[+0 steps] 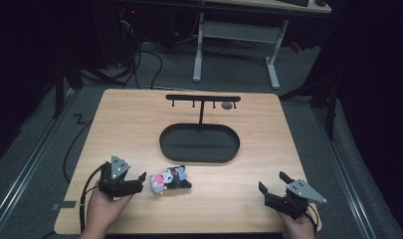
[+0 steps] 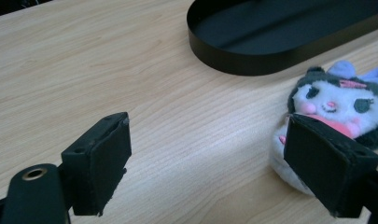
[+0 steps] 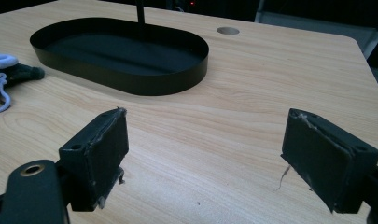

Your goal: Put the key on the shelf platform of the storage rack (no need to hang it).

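A small plush toy (image 1: 170, 179) lies on the wooden surface (image 1: 139, 129) in the lower middle of the high view, just below the near rim of a black oval tray (image 1: 199, 143). The toy has a white face with pink cheeks, a dark hood and a pale purple bow. A thin black stand with a crossbar (image 1: 203, 98) rises from the far side of the tray, toward the top centre of the frame.

The left claw (image 1: 139, 180) sits in the lower left of the high view, held in a hand (image 1: 102, 211) that comes in from the bottom edge. Its jaws stand apart with nothing pressed between them, and its tips point right toward the toy, just beside it. In the left gripper view the toy (image 2: 336, 105) lies at the right edge, partly behind the right-hand jaw; whether that jaw touches the plush cannot be told. The tray (image 2: 280, 37) fills the upper right of that view.

The right claw (image 1: 272, 183) is in the lower right of the high view, well apart from the toy, its jaws wide open over bare wood. In the right gripper view the tray (image 3: 121, 51) lies in the upper left, and an edge of the toy (image 3: 4, 74) shows at the far left.
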A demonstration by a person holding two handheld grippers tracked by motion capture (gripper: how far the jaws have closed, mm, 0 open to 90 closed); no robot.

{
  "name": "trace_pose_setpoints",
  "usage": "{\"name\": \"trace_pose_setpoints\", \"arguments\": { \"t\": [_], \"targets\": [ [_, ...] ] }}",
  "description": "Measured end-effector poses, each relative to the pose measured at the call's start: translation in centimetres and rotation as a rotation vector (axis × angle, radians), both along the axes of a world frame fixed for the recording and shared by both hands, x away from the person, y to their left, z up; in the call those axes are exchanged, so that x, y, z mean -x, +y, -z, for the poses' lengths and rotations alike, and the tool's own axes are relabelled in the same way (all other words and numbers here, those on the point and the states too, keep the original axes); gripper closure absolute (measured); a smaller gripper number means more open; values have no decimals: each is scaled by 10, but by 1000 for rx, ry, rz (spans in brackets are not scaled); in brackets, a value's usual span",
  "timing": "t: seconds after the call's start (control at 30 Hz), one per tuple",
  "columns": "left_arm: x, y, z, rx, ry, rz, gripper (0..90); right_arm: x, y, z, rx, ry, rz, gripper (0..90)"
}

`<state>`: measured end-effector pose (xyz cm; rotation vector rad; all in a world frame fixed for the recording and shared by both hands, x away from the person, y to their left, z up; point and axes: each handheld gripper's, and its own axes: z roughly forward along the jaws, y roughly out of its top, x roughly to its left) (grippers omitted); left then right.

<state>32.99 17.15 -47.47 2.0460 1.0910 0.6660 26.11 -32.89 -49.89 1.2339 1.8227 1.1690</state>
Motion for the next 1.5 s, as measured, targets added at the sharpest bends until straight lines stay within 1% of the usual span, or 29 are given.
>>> {"name": "trace_pose_setpoints", "arguments": {
  "t": [0.2,0.3,0.37,0.43,0.47,0.5,0.57,0.6,0.63,0.67,0.7,0.77,0.8,0.83,0.87,0.9,0.93,0.97,1.0,1.1,1.17,1.2,1.23,1.27,1.3,1.33,1.37,1.47,1.5],
  "targets": [
    [0,-7,0,-46,19,30,155,2,-1,-1,-7,3,23,146],
    [-2,-10,1,-58,25,36,158,1,-2,0,-3,10,19,146],
    [-3,-12,2,-69,29,33,170,-1,-1,1,-1,14,13,146],
    [-5,-13,0,-98,56,26,183,-2,0,1,-2,9,7,146],
    [-5,-13,0,-98,56,26,188,-2,0,1,-2,9,7,146],
    [-7,-13,-1,-112,83,19,192,-3,1,2,-7,17,2,146],
    [-10,-14,0,-139,122,18,192,-4,2,4,-6,22,-7,146],
    [-10,-14,0,-139,122,18,192,-4,2,4,-2,26,-9,146],
    [-13,-15,2,-160,175,26,192,-4,2,4,-1,28,-9,146],
    [-13,-15,2,-160,175,26,191,-4,2,4,-1,28,-9,146],
    [-16,-16,5,-173,213,19,191,-3,2,4,0,24,-11,146],
    [-20,-15,8,-180,255,11,191,-2,2,2,0,20,-11,146],
    [-20,-15,8,-180,255,11,191,-2,2,2,0,20,-11,146],
    [-23,-16,10,-197,290,3,191,-1,2,1,-6,15,-9,146],
    [-24,-16,9,-202,302,0,190,0,2,1,-4,13,-11,146],
    [-24,-16,9,-202,302,0,190,0,2,1,-4,13,-11,146],
    [-26,-19,8,-213,324,3,190,0,2,1,-3,12,-14,146],
    [-26,-19,8,-213,324,3,191,0,2,1,-5,14,-13,146],
    [-26,-23,6,-227,354,22,195,1,2,1,-6,16,-13,146],
    [-28,-27,5,-257,409,49,199,1,1,1,-8,23,-14,146],
    [-28,-28,4,-262,418,51,199,1,0,1,-10,23,-14,146],
    [-29,-30,3,-286,429,58,202,1,0,1,-15,21,-14,147],
    [-29,-30,3,-286,429,58,204,1,0,1,-15,21,-14,147],
    [-29,-32,2,-316,427,68,204,1,-1,0,-17,21,-11,147],
    [-29,-34,1,-339,437,79,204,1,-1,0,-18,25,-10,147],
    [-29,-34,0,-348,446,86,202,1,-1,0,-19,27,-10,147],
    [-29,-34,0,-348,446,86,201,1,-1,0,-19,27,-10,147],
    [-31,-37,-2,-365,494,95,184,1,0,1,-22,30,-15,147],
    [-31,-37,-2,-365,494,95,184,1,0,1,-23,31,-16,147]
  ]
}}
